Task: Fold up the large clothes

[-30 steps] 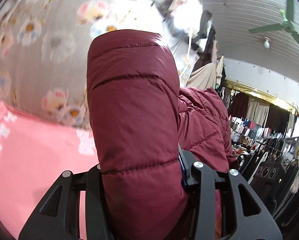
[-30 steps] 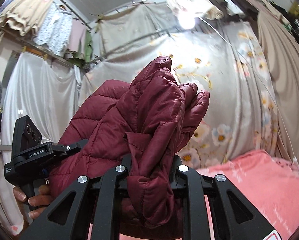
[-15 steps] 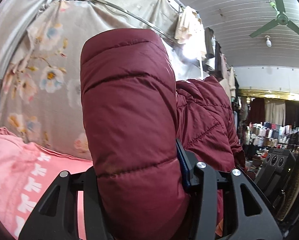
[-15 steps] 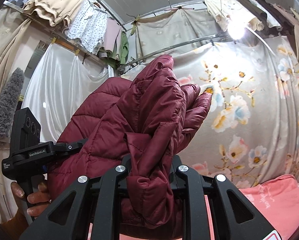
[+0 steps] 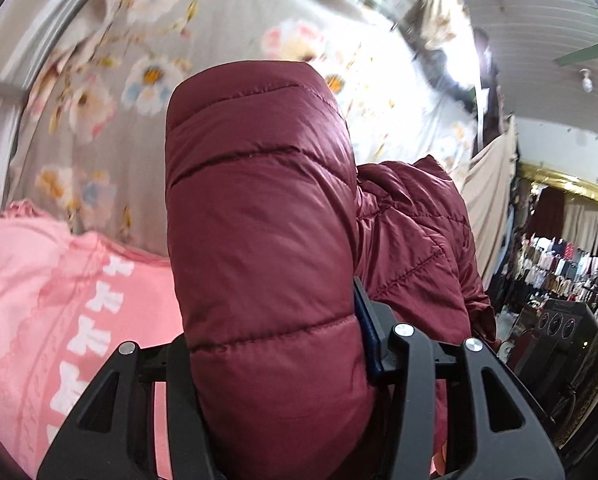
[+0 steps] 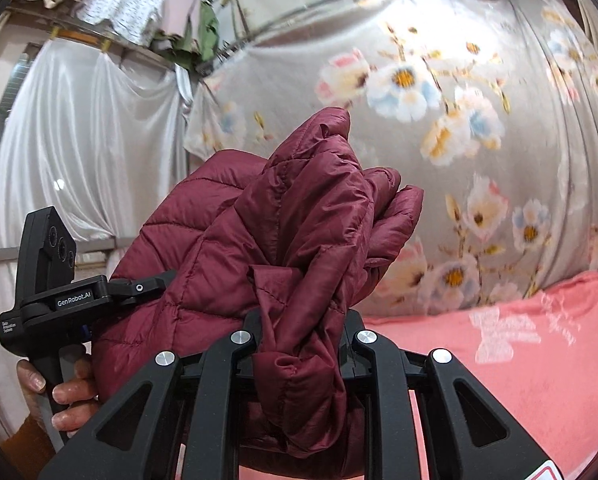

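A dark red quilted puffer jacket [image 5: 267, 240] is held up in the air between both grippers. My left gripper [image 5: 275, 360] is shut on a thick padded fold of it, which fills the middle of the left wrist view. My right gripper [image 6: 299, 336] is shut on a bunched edge of the same jacket [image 6: 299, 248]. The left gripper's body [image 6: 55, 292] and the hand holding it show at the left of the right wrist view, clamped on the jacket's far side. The fingertips of both grippers are hidden by fabric.
A pink blanket with white print [image 5: 59, 300] covers the surface below, also in the right wrist view [image 6: 519, 352]. A grey floral curtain [image 6: 439, 120] hangs behind. White drapes [image 6: 79, 152] stand at left. Racks of clothes [image 5: 559, 264] and a ceiling fan [image 5: 587, 52] are at right.
Both grippers have tilted down with the jacket: the pink blanket shows more in both views and the ceiling less. The grip on the jacket is unchanged.
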A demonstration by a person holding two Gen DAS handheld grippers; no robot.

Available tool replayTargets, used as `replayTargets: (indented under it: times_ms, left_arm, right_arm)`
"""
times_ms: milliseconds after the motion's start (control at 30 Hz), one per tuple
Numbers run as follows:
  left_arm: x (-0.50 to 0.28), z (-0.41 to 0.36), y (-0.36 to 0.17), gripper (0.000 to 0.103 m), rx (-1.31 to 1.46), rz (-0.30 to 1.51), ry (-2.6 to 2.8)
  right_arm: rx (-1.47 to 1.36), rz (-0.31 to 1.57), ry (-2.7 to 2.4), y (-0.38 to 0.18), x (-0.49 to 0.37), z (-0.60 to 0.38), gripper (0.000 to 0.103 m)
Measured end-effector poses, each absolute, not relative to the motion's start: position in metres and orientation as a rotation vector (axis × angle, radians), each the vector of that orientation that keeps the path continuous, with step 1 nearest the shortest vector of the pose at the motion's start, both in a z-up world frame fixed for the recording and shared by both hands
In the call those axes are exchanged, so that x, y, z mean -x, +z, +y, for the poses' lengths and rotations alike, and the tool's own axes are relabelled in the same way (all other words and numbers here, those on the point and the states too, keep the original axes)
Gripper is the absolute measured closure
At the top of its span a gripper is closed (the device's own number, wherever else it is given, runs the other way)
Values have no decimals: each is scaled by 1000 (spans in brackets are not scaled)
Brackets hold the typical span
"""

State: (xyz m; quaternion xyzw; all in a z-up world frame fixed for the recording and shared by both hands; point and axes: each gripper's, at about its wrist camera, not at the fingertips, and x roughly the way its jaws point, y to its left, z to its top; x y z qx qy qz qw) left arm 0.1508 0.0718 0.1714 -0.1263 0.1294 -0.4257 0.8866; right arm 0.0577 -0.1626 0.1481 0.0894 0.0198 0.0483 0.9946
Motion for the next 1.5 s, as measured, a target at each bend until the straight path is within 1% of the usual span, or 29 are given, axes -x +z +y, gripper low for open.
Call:
replayTargets:
  times_ms: [267,400,700,1000,1067,1200,1300,1367,1433,1500]
  left_arm:
    - [-217,47,111,57,245,391,-870]
    - [-240,37,86,57,225,429,-848]
    - [-295,23,10,57,246,579,-799]
    - [-326,17,-53,57,245,707,-742]
    - [-329,17,-64,57,254,742,-716]
    - [-331,21,-76,57,271,742,-708]
    - [-333,23,-81,55,280,748,-695]
    - [-336,25,-87,53,288,762,-679]
    - [-340,28,-91,50,311,783,-667]
    - [-340,28,-90,46,297,796,-633]
  right_arm:
    - [-235,149,60,90,-115,-178,84]
    - [-266,207,46,57,-140,-186,84]
    - [-288,360,11,-16,-187,-191,84]
    - [-294,509,-3,-68,-215,-191,84]
    - [-309,527,-10,-75,-217,-194,84]
    - [-314,565,-23,-80,-223,-194,83]
    - [-319,611,-41,-84,-229,-195,79]
    - [-325,643,-51,-87,-231,-197,69]
    - [-319,664,-67,-88,-231,-197,66]
    - [-303,675,-88,-86,-225,-197,57]
